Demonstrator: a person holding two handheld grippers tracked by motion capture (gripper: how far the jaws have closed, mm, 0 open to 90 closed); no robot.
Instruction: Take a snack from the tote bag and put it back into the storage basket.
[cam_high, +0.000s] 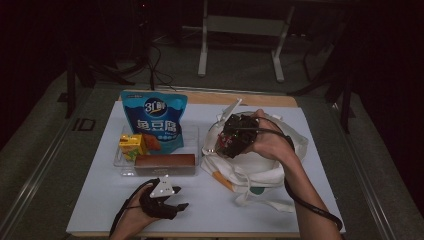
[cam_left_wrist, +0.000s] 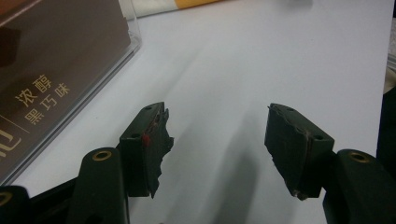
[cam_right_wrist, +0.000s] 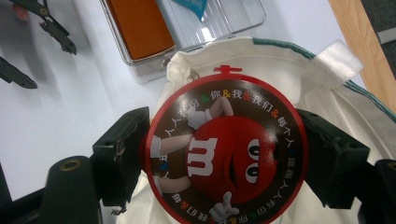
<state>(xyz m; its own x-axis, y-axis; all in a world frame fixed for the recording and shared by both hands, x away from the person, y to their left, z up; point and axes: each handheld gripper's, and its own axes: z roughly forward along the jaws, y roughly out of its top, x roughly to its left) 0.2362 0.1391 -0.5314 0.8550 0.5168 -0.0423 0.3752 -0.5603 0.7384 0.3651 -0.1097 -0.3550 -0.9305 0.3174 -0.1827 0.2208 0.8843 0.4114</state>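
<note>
Jaws of the right gripper (cam_right_wrist: 224, 158) clamp a round red candy tin (cam_right_wrist: 226, 149) from both sides, holding it over the white cloth bag (cam_right_wrist: 327, 107); the left gripper (cam_left_wrist: 217, 140) rests on the table (cam_left_wrist: 261, 56), jaws wide apart and empty, beside the clear tray (cam_high: 192, 135).

Black tongs (cam_left_wrist: 219, 140) with chipped pads, brass-coloured screws, black trailing cables; a grey three-cornered plate tops the left one.

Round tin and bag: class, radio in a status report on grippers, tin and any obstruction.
Right gripper shut on round tin, above bag. Left gripper open, empty, over table. Clear tray beside bag; nothing blocking.
</note>
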